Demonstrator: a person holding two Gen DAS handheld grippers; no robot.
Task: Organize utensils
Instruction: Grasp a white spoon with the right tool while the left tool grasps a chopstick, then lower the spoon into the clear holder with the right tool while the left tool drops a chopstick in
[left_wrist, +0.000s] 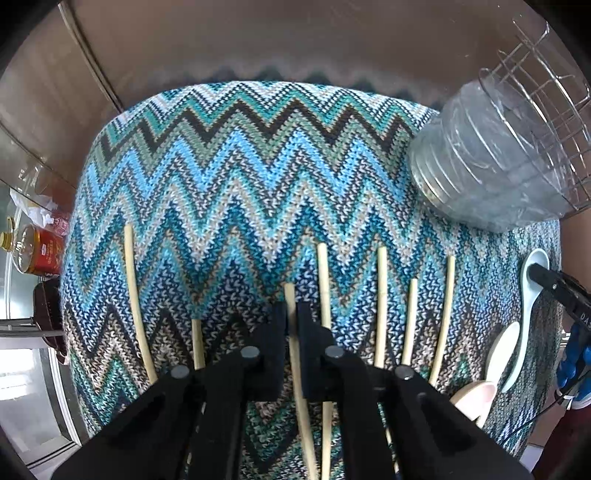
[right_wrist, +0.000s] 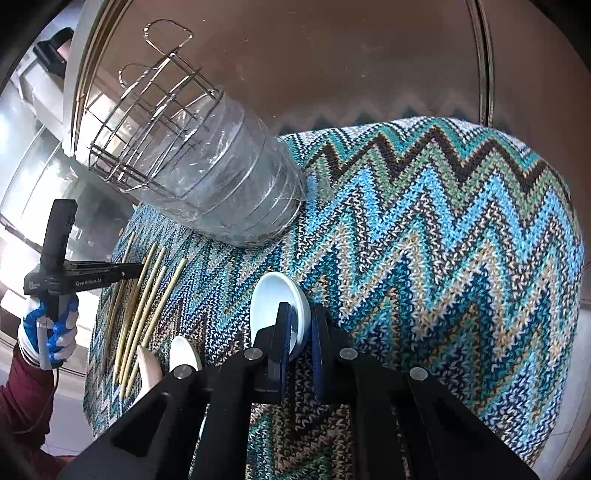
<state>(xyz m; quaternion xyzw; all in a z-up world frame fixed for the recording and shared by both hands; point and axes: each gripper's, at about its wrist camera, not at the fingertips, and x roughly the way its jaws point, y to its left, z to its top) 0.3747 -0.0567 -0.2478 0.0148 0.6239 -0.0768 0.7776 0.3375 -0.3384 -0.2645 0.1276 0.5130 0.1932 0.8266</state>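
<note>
Left claw (left_wrist: 291, 317) clamped 1 chopstick (left_wrist: 295, 354) for lifting; right claw (right_wrist: 299, 325) pinched the blue spoon (right_wrist: 275, 299), holder (right_wrist: 207, 177) lying ahead.

A home kitchen: a cooking-oil bottle (left_wrist: 35, 254) at left, wire utensil rack (right_wrist: 147, 122), chopsticks (right_wrist: 147, 306) on zigzag knit cloth (left_wrist: 240, 166).
</note>
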